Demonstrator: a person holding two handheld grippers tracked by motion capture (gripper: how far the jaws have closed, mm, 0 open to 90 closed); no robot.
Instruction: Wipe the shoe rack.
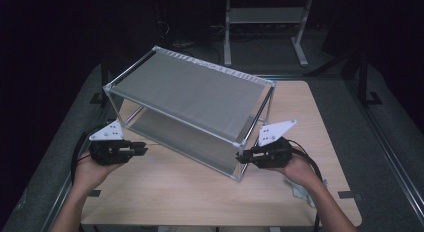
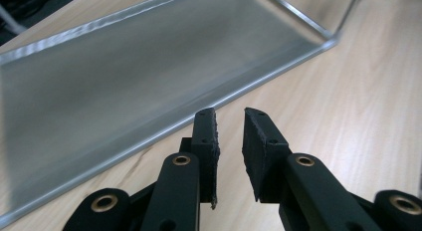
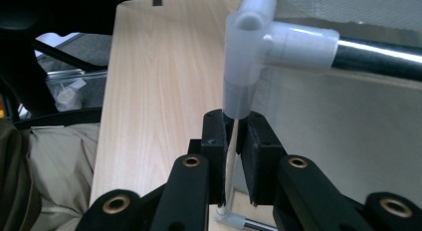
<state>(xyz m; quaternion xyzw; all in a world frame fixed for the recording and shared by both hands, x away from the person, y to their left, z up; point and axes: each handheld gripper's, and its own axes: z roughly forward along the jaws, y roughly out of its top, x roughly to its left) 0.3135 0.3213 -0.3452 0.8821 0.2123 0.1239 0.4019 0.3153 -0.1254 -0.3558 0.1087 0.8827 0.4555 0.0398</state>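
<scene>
Repositioning of a two-tier rack standing askew on the worktop: the right gripper is pinching its near corner post, the left gripper is hanging empty, jaws spread, probably needing a fresh hold.

You see a rack with matt grey shelves, glossy metal rods and milky plastic corner joints, on a smooth pale wood-grain tabletop; matt black fingers.
</scene>
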